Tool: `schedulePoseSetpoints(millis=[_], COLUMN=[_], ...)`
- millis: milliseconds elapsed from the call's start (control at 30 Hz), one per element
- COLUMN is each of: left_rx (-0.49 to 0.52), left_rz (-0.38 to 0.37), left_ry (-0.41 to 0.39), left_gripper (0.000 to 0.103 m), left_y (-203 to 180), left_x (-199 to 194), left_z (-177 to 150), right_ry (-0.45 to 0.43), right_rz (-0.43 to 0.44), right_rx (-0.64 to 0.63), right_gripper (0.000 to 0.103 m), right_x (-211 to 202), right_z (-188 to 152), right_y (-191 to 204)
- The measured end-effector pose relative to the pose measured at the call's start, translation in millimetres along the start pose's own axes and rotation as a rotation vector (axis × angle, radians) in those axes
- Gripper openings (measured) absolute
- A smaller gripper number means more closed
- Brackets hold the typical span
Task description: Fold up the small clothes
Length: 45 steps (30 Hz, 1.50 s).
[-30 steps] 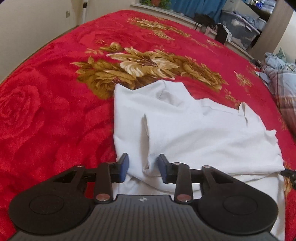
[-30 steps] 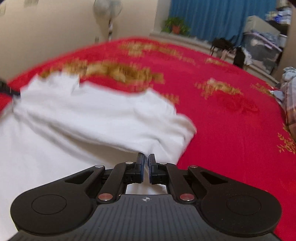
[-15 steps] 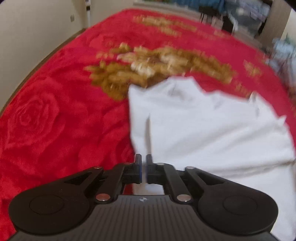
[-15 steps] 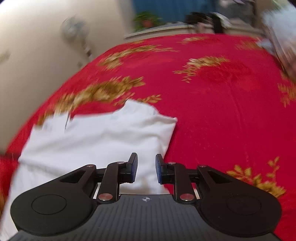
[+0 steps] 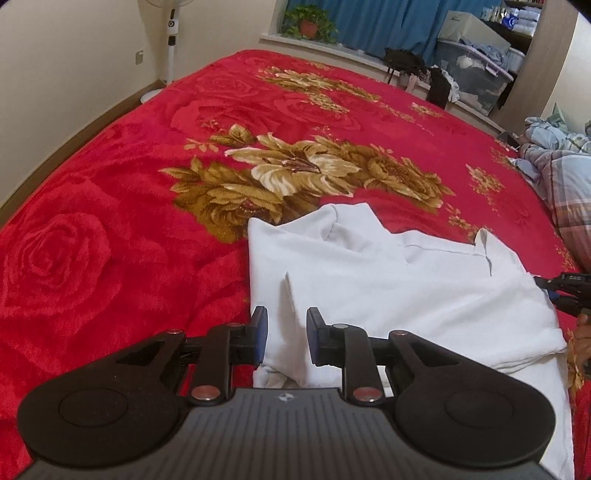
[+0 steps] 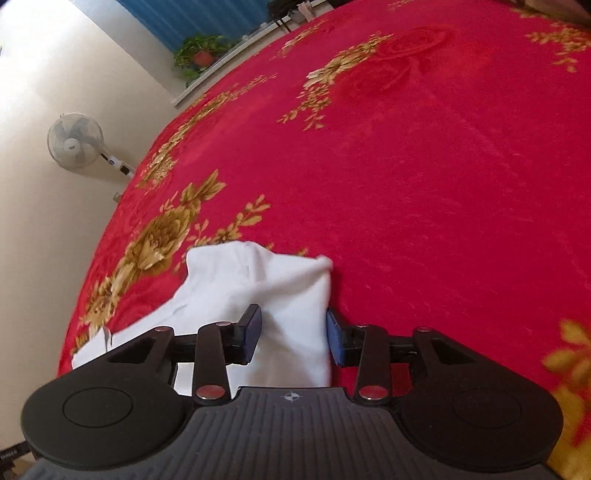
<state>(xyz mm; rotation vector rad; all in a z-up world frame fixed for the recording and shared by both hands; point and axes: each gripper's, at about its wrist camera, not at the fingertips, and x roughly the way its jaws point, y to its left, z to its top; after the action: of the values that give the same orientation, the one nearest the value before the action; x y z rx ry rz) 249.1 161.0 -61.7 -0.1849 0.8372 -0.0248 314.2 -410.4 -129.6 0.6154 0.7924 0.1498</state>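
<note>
A white garment [image 5: 388,280] lies partly folded on the red flowered blanket [image 5: 110,229], one layer turned over the rest. My left gripper [image 5: 286,336] hovers over its near left corner. Its jaws are opening, and a fold of cloth lies between them without being pressed. In the right wrist view, my right gripper [image 6: 293,338] is rolled to one side over the garment [image 6: 288,295] at its right edge. Its jaws are opening too, with cloth between the blue pads but loose. The right gripper [image 5: 550,291] also shows at the right edge of the left wrist view.
The blanket spreads wide around the garment. Plaid bedding [image 5: 565,184] is heaped at the right side of the bed. Beyond the bed are a standing fan [image 6: 75,142], a potted plant [image 5: 308,24] on the sill and a storage box [image 5: 476,74].
The right gripper let go of the folded layer, swung right and rolled over. The left gripper pinched shut half a second ago and has since parted. The folded layer now lies flat.
</note>
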Motion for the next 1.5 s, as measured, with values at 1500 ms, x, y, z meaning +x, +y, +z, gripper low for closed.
schedulePoseSetpoints(millis=[1500], left_rx=[0.063], left_rz=[-0.072], left_ry=[-0.029], left_gripper=[0.040], left_y=[-31.9], left_x=[-179.0], left_z=[-142.6], right_ry=[-0.136], right_rz=[-0.220], right_rx=[-0.317], right_gripper=[0.038], right_x=[-303.7], right_z=[-212.7], right_y=[50.7])
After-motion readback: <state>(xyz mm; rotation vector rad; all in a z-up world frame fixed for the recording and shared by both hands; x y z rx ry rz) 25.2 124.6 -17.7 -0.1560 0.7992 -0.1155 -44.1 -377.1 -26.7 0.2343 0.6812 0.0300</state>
